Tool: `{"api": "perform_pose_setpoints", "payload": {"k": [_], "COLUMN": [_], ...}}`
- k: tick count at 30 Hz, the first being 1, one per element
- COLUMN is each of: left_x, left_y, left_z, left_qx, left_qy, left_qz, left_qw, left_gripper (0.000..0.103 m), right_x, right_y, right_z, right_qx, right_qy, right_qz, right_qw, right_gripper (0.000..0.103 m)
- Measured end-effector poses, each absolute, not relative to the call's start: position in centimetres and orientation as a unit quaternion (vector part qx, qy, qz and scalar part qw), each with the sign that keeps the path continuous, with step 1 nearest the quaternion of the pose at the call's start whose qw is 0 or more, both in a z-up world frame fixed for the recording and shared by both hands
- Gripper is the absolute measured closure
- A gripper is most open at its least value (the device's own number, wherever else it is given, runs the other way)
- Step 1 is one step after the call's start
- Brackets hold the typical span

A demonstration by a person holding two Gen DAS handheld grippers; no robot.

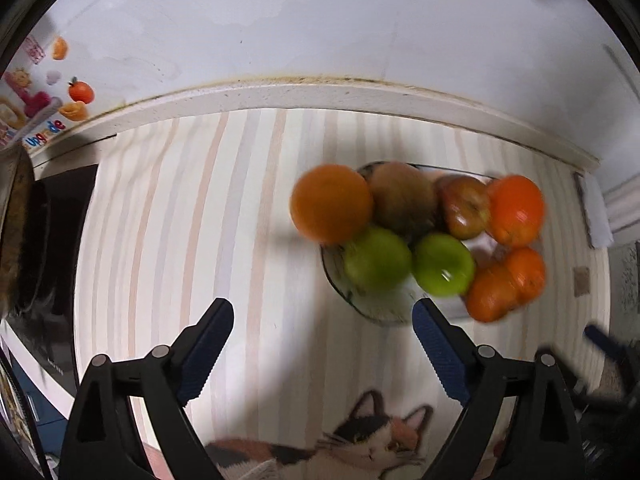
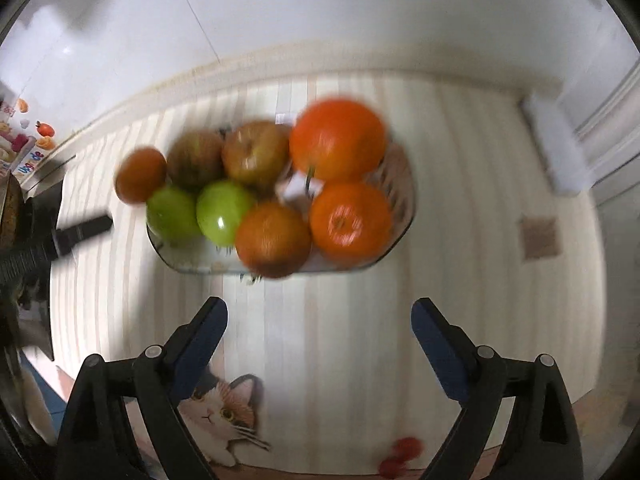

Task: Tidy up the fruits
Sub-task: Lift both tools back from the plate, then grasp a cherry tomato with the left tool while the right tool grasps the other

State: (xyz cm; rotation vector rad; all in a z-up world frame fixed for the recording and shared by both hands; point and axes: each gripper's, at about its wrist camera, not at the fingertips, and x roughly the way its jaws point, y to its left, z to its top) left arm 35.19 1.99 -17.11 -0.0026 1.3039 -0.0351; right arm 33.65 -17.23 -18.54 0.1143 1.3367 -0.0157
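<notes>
A glass bowl (image 1: 372,312) (image 2: 404,184) on the striped tablecloth holds two green apples (image 1: 378,258) (image 2: 224,212), two brownish-red apples (image 1: 466,206) (image 2: 256,152) and several oranges (image 1: 516,210) (image 2: 338,140). One orange (image 1: 331,202) (image 2: 140,176) sits at the bowl's left edge. My left gripper (image 1: 323,314) is open and empty, just in front and left of the bowl. My right gripper (image 2: 319,314) is open and empty, in front of the bowl. The left gripper's finger (image 2: 82,234) shows at the left of the right wrist view.
The striped tablecloth (image 1: 200,220) has a cat picture (image 1: 360,440) (image 2: 224,408) at the near edge. A dark appliance (image 1: 52,240) stands at the left. A white wall (image 1: 320,20) rises behind the table. A white object (image 2: 560,152) lies at the far right.
</notes>
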Motion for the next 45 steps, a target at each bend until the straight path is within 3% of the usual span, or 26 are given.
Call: {"api": "perform_pose_setpoints", "payload": {"k": [11, 20, 33, 45], "left_x": [26.4, 20.2, 15.0, 15.5], "left_y": [1.7, 2.3, 2.3, 2.3], "left_z": [-7.6, -2.3, 0.2, -1.0], "left_qx": [0.007, 0.006, 0.019, 0.007], "left_qy": [0.524, 0.485, 0.457, 0.468], "left_qz": [-0.018, -0.021, -0.033, -0.041], "left_qw": [0.851, 0.874, 0.888, 0.883], "left_gripper": [0.011, 0.011, 0.011, 0.011], "right_x": [27.9, 21.2, 14.8, 14.3], "right_y": [-18.1, -17.6, -16.1, -16.9], "right_z": [-7.1, -1.0, 3.5, 2.4], "right_qx": [0.038, 0.040, 0.043, 0.081], "right_qy": [0.537, 0.486, 0.449, 0.461], "right_qz": [0.003, 0.009, 0.009, -0.002], "right_qw": [0.843, 0.873, 0.892, 0.884], "right_gripper": [0.008, 0.008, 0.008, 0.008]}}
